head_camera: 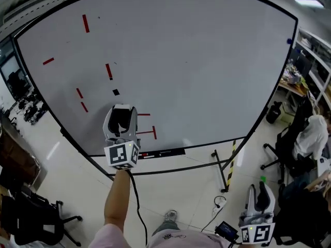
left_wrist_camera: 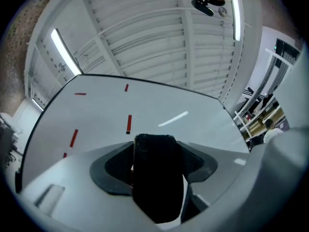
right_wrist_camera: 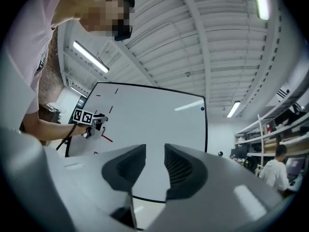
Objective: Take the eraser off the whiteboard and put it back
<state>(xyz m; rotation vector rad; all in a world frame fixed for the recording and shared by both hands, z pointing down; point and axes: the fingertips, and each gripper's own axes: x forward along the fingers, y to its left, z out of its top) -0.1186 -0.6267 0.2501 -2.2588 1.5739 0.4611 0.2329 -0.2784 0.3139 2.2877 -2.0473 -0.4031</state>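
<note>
Left gripper view is where the grasp is read most plainly: the left gripper is clamped on the eraser, a dark felt-faced block that stands upright between the two pads and fills the gap between them. The whiteboard is seen beyond it, so the eraser is carried in the jaws rather than parked on the board; whether its far face touches the surface cannot be settled from any view. In the head view the gripper is raised on an outstretched arm in front of the board's lower left area, among short red strokes and just below a small black square. This is judged to be the carrying stage, with the block gripped across its narrow sides so that a broad face is left free to be pressed back flat against the board. The right gripper is held low and well apart from the board, its jaws spread with nothing between them, presumably because one gripper suffices and it is meant to stay out of the way. A ledge runs along the board's lower edge, just beside the raised gripper.
</note>
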